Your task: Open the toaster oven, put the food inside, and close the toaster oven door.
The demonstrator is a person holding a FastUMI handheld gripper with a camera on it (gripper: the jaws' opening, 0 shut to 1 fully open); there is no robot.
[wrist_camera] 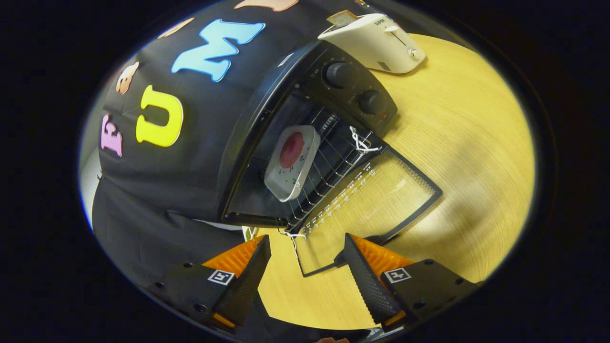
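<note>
The black toaster oven stands on the wooden table with its glass door folded down flat toward me. Inside, on the wire rack, rests a white square dish holding a round red piece of food. My gripper hangs open just in front of the lowered door, tilted in the view. The door's front edge and its handle lie between my two fingers, close to one of them; neither finger presses on it. Nothing is held.
A white pop-up toaster with a slice of bread sticking out stands beyond the oven. The wooden table stretches out beside the oven door. White string is tied at the door's hinges.
</note>
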